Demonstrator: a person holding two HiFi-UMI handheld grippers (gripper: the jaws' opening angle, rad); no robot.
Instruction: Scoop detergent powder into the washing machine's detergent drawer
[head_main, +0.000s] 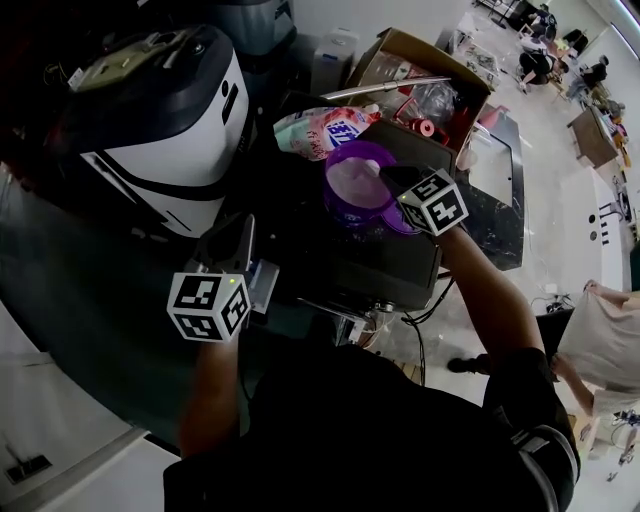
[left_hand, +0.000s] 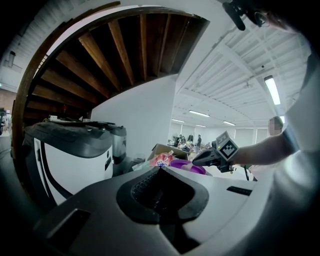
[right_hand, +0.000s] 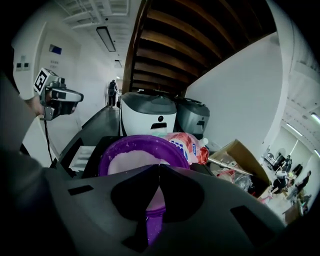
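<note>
Dark washing machine (head_main: 345, 265) below. Its drawer (head_main: 262, 284), probably that pale tray, sits beside your left claw (head_main: 246, 236), which is pressed together and empty. Your right claw (head_main: 388, 177) pinches the powder-filled purple scoop (head_main: 355, 186), held level to avoid spilling.

wooden stair underside (left_hand: 125, 55) overhead, white wall (left_hand: 142, 117), strip lights (left_hand: 272, 90).

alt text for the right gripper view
The right gripper is shut on the handle of a purple scoop filled with pale powder. Behind it lie a pink detergent bag and a cardboard box; the left gripper shows upper left.
</note>
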